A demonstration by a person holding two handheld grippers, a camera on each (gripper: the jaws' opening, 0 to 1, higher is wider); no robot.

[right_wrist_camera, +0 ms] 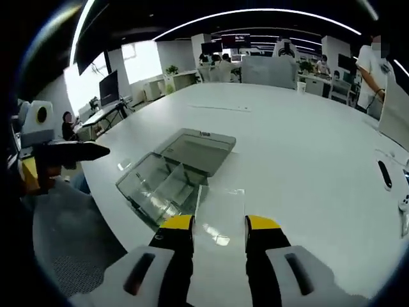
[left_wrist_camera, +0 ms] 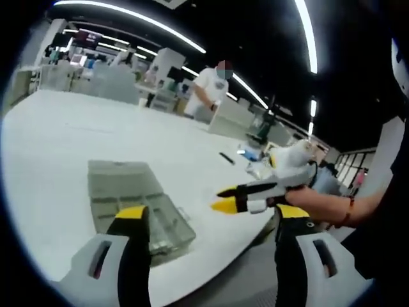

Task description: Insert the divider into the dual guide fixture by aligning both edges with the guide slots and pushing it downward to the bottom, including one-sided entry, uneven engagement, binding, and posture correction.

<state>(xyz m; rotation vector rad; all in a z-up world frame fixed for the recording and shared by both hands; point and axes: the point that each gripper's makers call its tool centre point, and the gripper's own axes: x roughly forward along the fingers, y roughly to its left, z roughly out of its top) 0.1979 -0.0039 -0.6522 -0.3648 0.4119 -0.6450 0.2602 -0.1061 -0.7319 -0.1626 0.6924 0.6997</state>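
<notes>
Right gripper (right_wrist_camera: 219, 225): jaws nearly closed on a clear divider (right_wrist_camera: 218, 208), pinched at its near edge, the sheet standing out ahead over the counter (right_wrist_camera: 307, 141).

Fixture (right_wrist_camera: 167, 185): a clear open box with an attached lid (right_wrist_camera: 197, 151) laid flat behind it, sitting near the counter's edge. The divider's far edge hangs just beside the box's near corner, not yet between any guide slots as far as the right gripper view shows.

Left gripper (left_wrist_camera: 214, 224): jaws wide apart, nothing held, poised above the counter edge with the fixture (left_wrist_camera: 137, 208) just beyond its one jaw. The right gripper (left_wrist_camera: 239, 199) enters from the side, held by a hand (left_wrist_camera: 319, 198).

Progress, by my reading: early. The divider is picked up and carried near. Alignment of both edges, entry and the push to the bottom all remain.
</notes>
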